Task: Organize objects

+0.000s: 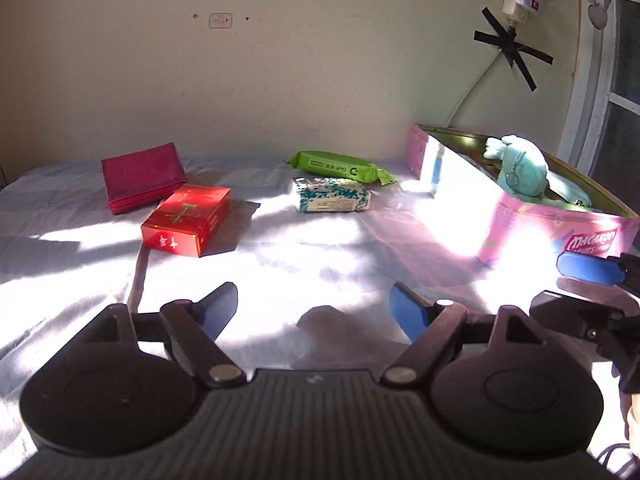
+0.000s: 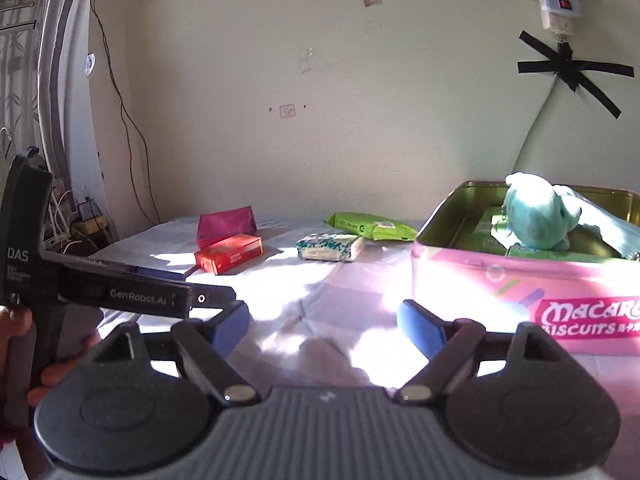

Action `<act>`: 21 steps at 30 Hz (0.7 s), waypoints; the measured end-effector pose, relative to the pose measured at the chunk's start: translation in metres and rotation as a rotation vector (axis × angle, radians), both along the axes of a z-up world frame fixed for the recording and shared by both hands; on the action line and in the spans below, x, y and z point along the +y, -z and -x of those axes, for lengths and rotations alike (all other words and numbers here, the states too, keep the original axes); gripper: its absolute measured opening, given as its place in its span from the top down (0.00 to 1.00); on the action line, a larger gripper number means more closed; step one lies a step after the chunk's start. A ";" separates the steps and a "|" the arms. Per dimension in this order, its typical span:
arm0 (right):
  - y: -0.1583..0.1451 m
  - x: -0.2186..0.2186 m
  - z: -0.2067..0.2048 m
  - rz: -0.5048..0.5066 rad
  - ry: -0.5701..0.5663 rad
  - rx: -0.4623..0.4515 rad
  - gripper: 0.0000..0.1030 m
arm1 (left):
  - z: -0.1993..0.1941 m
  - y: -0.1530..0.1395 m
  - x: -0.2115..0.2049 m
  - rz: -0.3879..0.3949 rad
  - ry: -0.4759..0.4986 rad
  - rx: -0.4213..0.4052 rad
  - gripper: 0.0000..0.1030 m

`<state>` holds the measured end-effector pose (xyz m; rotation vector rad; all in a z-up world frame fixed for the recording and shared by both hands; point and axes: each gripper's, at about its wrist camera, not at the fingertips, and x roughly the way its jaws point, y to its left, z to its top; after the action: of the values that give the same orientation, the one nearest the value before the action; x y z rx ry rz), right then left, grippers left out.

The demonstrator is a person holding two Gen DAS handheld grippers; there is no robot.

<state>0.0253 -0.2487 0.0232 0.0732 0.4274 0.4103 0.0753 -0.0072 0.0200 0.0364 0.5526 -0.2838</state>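
A pink Macaron biscuit tin (image 1: pixel 520 216) (image 2: pixel 500 280) stands open at the right, holding a teal plush toy (image 1: pixel 520 164) (image 2: pixel 536 212) and green packets. On the white cloth lie a red box (image 1: pixel 186 220) (image 2: pixel 230 254), a magenta pouch (image 1: pixel 142 176) (image 2: pixel 226 224), a green wipes pack (image 1: pixel 340 166) (image 2: pixel 372 226) and a teal-patterned tissue pack (image 1: pixel 332 196) (image 2: pixel 330 247). My left gripper (image 1: pixel 316 312) is open and empty above the cloth in front of them. My right gripper (image 2: pixel 324 330) is open and empty beside the tin's near left corner.
The right gripper's blue finger (image 1: pixel 588 268) shows at the right edge of the left wrist view; the left gripper's black body (image 2: pixel 120 296) crosses the left of the right wrist view. A wall stands behind, with taped cables and a power strip (image 2: pixel 558 4). Window frame at far right (image 1: pixel 592 80).
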 end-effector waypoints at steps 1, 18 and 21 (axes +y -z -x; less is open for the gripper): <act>0.003 0.005 -0.002 0.004 -0.013 0.016 0.18 | 0.000 0.003 0.006 -0.010 -0.018 0.002 0.18; 0.017 0.023 -0.010 0.044 -0.018 0.104 0.18 | -0.004 0.015 0.036 0.106 -0.087 0.046 0.18; 0.017 0.022 -0.011 0.037 -0.022 0.109 0.18 | -0.005 0.015 0.039 0.123 -0.096 0.055 0.18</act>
<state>0.0359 -0.2264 0.0060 0.0554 0.5431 0.4214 0.0805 0.0315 0.0049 -0.1171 0.5889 -0.2253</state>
